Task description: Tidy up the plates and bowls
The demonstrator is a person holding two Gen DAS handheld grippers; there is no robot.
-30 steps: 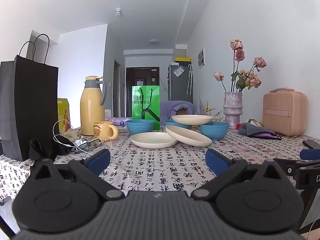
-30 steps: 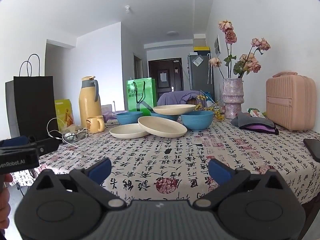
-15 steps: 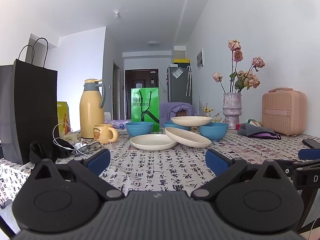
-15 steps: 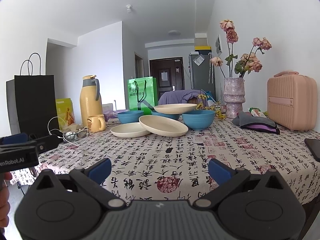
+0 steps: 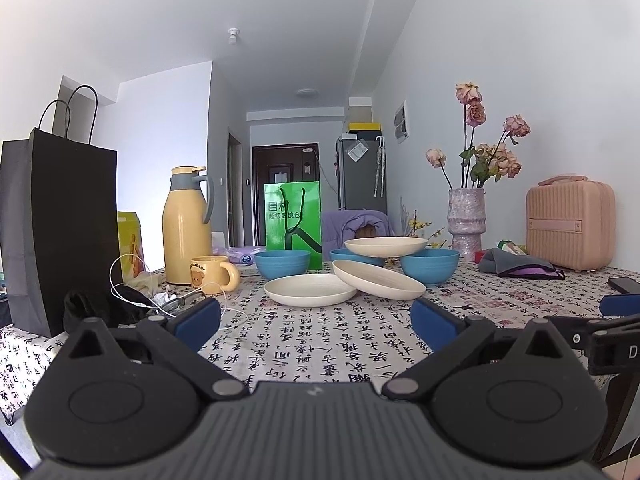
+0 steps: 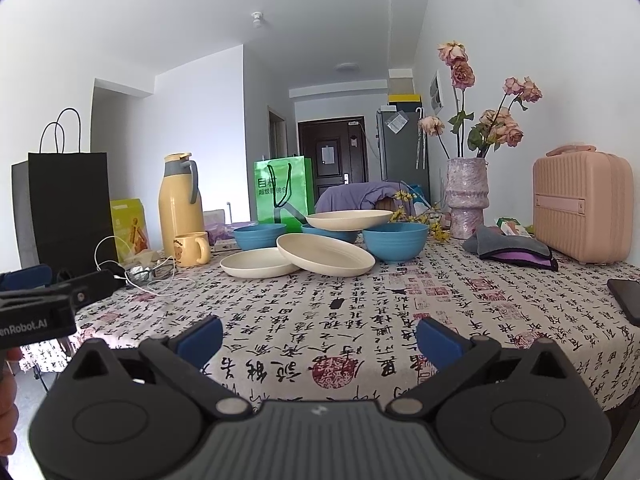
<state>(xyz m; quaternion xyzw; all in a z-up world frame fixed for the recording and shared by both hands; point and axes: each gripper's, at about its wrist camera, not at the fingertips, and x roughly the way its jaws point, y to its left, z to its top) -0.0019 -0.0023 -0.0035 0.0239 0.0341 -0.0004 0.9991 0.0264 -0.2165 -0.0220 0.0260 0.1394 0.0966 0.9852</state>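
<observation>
Three cream plates and three blue bowls sit together at the far middle of the table. One plate (image 5: 310,290) (image 6: 258,263) lies flat, a second plate (image 5: 378,280) (image 6: 325,254) leans tilted on its edge, and a third plate (image 5: 386,246) (image 6: 349,220) rests on top of the middle blue bowl (image 6: 330,235). A left bowl (image 5: 282,263) (image 6: 259,237) and a right bowl (image 5: 430,266) (image 6: 395,241) flank them. My left gripper (image 5: 315,318) and right gripper (image 6: 319,338) both stand open and empty, well short of the dishes, near the table's front edge.
A yellow thermos (image 5: 186,226), a bear mug (image 5: 212,274), a black paper bag (image 5: 60,232), cables and a black cloth crowd the left side. A green bag (image 5: 292,220) stands behind the bowls. A vase (image 6: 466,200), a pink case (image 6: 582,206), a grey pouch (image 6: 514,250) and a phone (image 6: 626,302) occupy the right.
Both views have shifted only slightly; the right gripper has crept a little nearer the dishes. Jaws stay open and the dishes have not moved.
</observation>
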